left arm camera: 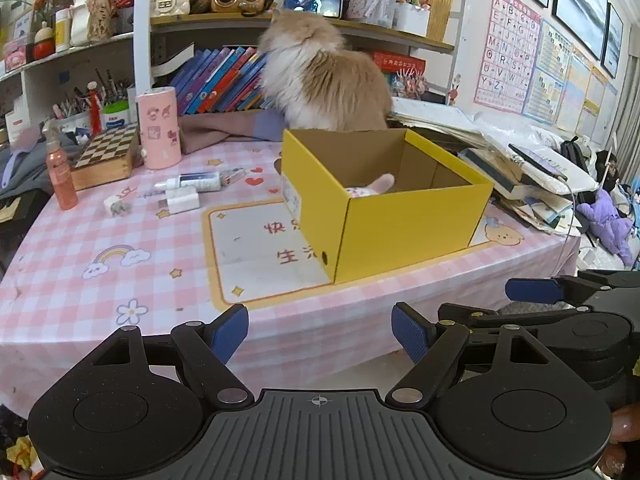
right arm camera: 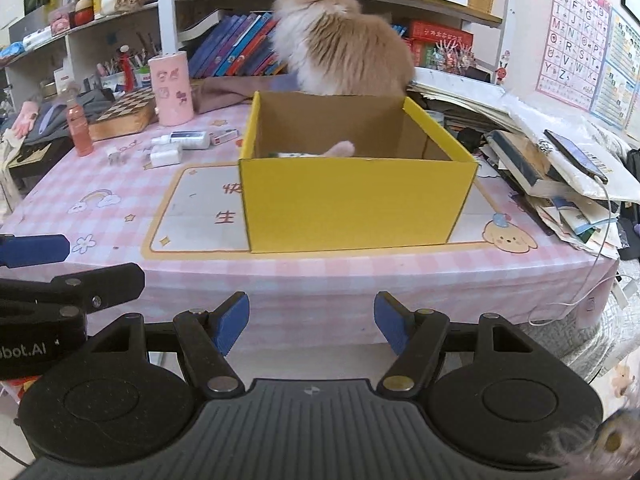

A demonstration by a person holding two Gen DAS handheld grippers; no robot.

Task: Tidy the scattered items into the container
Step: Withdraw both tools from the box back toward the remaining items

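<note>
Yellow cardboard box (right arm camera: 356, 200) sits frame centre on the tabletop (right arm camera: 120, 216), long axis left-right, mouth up. Left gripper (left arm camera: 320, 332) and right gripper (right arm camera: 312, 322): jaws apart, both empty.

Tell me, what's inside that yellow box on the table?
Inside the yellow box a pink, soft-looking thing pokes up beside something pale and patterned. The near walls hide most of the floor, so anything else lying in there cannot be seen.

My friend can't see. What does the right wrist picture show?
An open yellow box sits on a pink checked tablecloth, with a fluffy cat behind it. The empty, open right gripper points toward the box.
</note>
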